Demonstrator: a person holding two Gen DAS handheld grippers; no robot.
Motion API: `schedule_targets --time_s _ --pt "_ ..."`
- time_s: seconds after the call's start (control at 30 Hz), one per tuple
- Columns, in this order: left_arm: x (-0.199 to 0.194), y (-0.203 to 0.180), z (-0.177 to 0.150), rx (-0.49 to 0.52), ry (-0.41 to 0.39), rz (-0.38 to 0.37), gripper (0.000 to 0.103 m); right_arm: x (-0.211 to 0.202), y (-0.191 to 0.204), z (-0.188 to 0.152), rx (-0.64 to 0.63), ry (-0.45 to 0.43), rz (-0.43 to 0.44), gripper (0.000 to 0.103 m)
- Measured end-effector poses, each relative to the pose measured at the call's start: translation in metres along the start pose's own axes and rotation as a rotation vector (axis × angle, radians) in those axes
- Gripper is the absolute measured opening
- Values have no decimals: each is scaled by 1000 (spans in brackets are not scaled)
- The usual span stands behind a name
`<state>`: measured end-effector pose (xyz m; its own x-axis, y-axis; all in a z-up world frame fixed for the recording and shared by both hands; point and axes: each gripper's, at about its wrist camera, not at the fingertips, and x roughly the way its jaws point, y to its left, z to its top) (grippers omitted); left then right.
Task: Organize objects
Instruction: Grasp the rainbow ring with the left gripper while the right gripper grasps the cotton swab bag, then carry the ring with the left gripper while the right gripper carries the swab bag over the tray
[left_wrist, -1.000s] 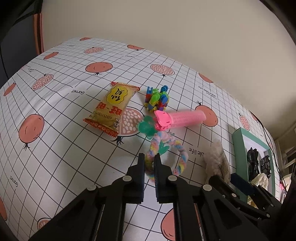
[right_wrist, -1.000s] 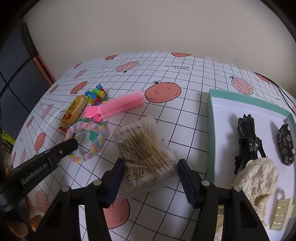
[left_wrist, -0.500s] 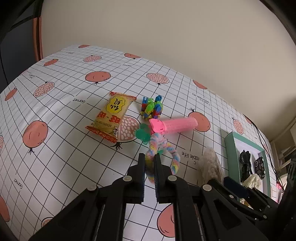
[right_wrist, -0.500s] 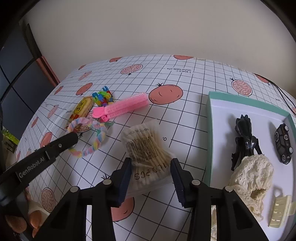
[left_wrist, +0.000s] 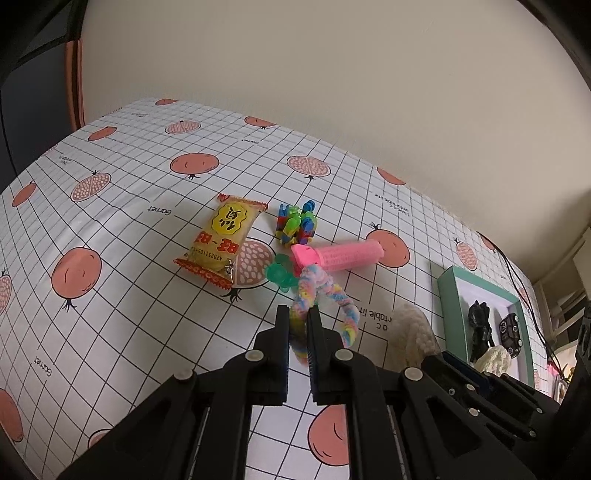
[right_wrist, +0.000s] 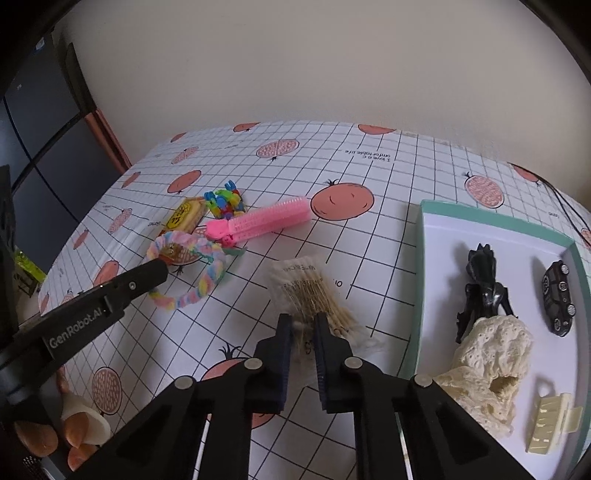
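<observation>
Pinching the swab bag (right_wrist: 310, 295), right hand-held gripper (right_wrist: 303, 325) closed.

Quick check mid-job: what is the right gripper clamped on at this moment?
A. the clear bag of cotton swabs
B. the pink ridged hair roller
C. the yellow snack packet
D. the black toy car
A: the right gripper has its fingers pinched on the near end of the clear bag of cotton swabs, while the other three things lie apart from it.

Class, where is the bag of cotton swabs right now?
In the right wrist view, the bag of cotton swabs sits bottom centre, pinched at its near end by the right tongs, between the pastel fuzzy loop and the teal tray.
</observation>
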<state>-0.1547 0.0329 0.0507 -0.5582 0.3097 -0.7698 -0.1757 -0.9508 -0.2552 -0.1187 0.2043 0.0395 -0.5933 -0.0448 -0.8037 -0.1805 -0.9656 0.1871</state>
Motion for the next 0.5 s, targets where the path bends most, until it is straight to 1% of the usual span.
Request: schedule_targets --time_s 0.27,0.5 --pt "-9 -2 1 4 -16 -11 8 -12 -9 1 26 -22 12 9" --pt "-19 -6 -1 2 -24 -19 8 -24 -8 1 16 -39 15 6"
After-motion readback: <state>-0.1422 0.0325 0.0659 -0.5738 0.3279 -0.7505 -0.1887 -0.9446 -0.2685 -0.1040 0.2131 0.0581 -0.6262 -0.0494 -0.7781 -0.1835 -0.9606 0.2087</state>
